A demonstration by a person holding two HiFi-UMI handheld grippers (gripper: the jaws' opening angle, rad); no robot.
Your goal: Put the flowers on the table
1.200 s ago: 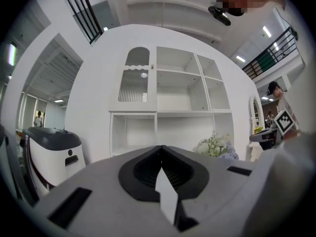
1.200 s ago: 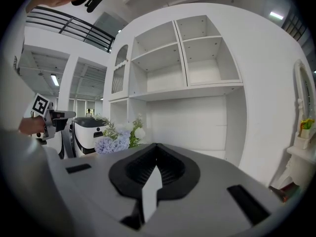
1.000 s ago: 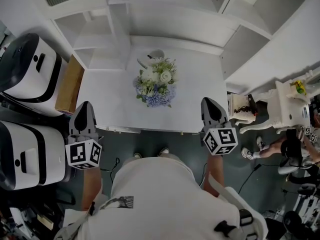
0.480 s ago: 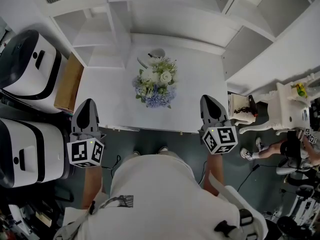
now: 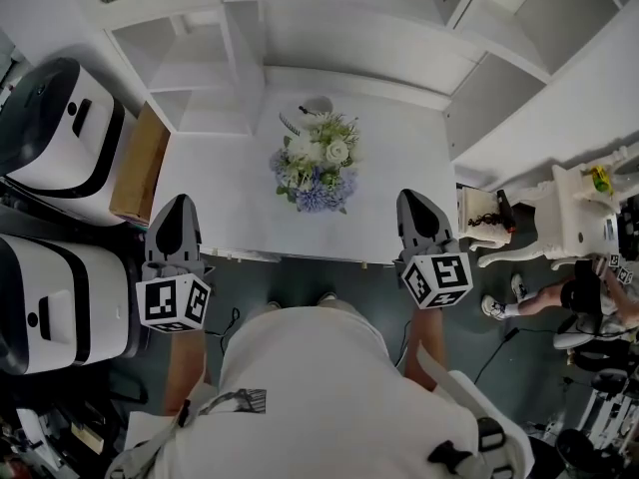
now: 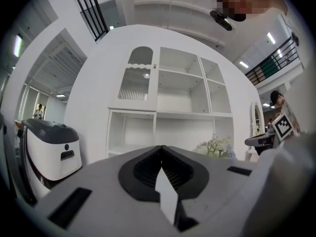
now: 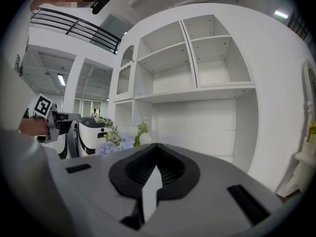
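Note:
A bouquet of white, green and blue flowers [image 5: 317, 162] stands in the middle of the white table [image 5: 220, 208]. My left gripper [image 5: 175, 211] hovers over the table's near left edge, jaws shut with nothing between them. At the near right edge my right gripper [image 5: 416, 203] is likewise shut and empty. Both are apart from the flowers. In the left gripper view the bouquet [image 6: 216, 145] peeks up at the right beyond the shut jaws [image 6: 161, 148]. In the right gripper view the flowers [image 7: 121, 136] show to the left of the shut jaws [image 7: 156, 145].
A white shelf unit [image 5: 329, 28] rises behind the table. Two white-and-black machines [image 5: 55, 133] and a brown box [image 5: 140, 164] stand at the left. A white ornate side table [image 5: 564, 208] and a person [image 5: 564, 297] are at the right.

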